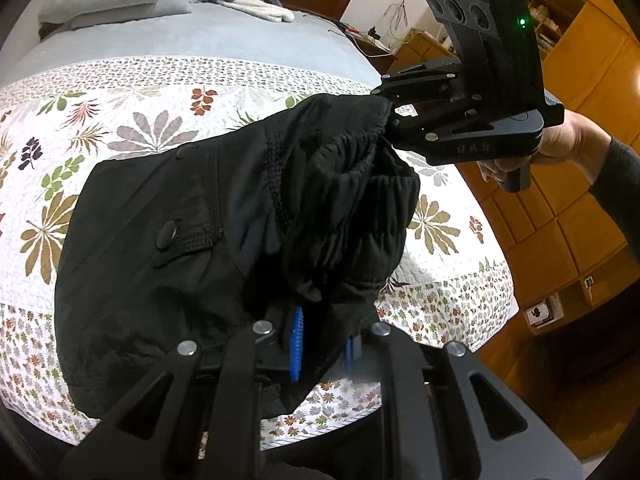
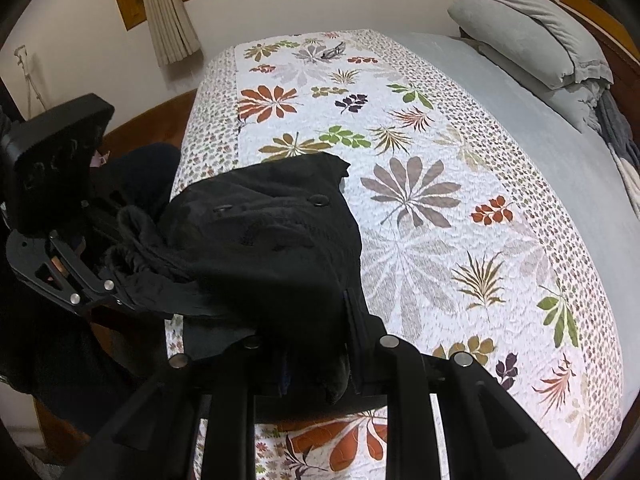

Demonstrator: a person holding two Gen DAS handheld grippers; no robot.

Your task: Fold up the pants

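The left gripper (image 1: pixel 320 340) is clamped on the waistband of the black pants (image 1: pixel 208 240), its blue pads (image 1: pixel 297 344) pinching the cloth. The right gripper (image 2: pixel 312 360) is likewise clenched on the bunched waistband at the other side, black fabric filling the gap between its fingers. In the left wrist view a hand (image 1: pixel 532 156) grips the right gripper's handle, a dark sleeve (image 1: pixel 616 184) behind it. The pants hang stretched between the two grippers, the lower part spread on the leaf-patterned quilt (image 2: pixel 420 200) near the bed's edge. Beyond the quilt lies a grey sheet (image 2: pixel 540 120) with grey pillows (image 2: pixel 528 36) at the headboard. Wooden cabinets (image 1: pixel 580 208) stand beside the bed, and a curtain (image 2: pixel 168 12) hangs by a wood-framed window.
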